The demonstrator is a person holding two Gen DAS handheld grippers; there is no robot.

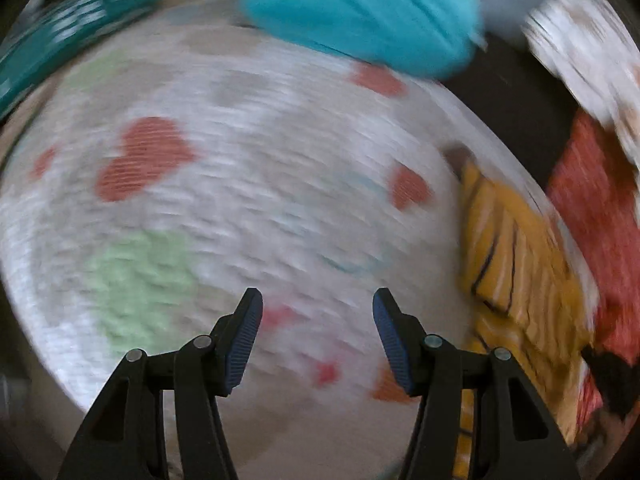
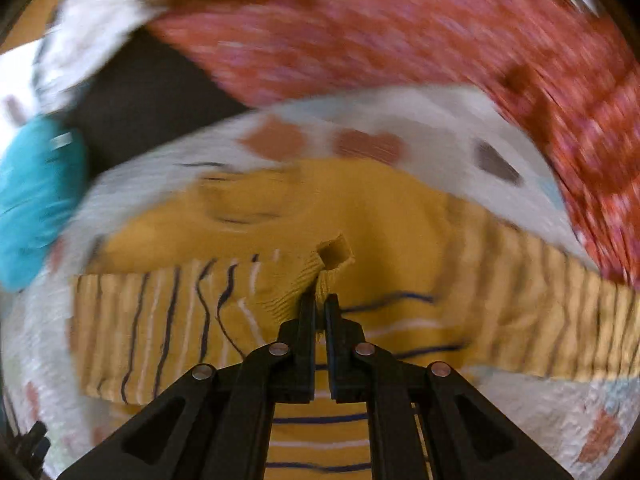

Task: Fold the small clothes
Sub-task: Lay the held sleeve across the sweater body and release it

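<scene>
Right wrist view puts the right gripper (image 2: 320, 300) clenched on a ridge of the mustard-yellow knit garment with thin navy and white stripes (image 2: 400, 216); the cloth is bunched up between the closed jaws and rises just past the tips. The garment lies on a white textured blanket with red hearts and pale green patches (image 2: 420, 120), its striped band running left to right across the frame, so I read its long axis as crosswise to my fingers.

From the left wrist, the left gripper (image 1: 318, 320) is released, jaws parted with only blanket between them. The yellow garment (image 1: 516, 248) sits off to that gripper's right, near but apart from it, so the right hand is the one on the piece and the left would have to cross rightward to reach an edge.

Only the left view shows the teal patterned cloth (image 1: 72, 36) at the far left. Both show a bright turquoise garment (image 1: 360, 12) and a red speckled fabric (image 2: 400, 32) beyond the blanket. Heavy blur hides finer detail.
</scene>
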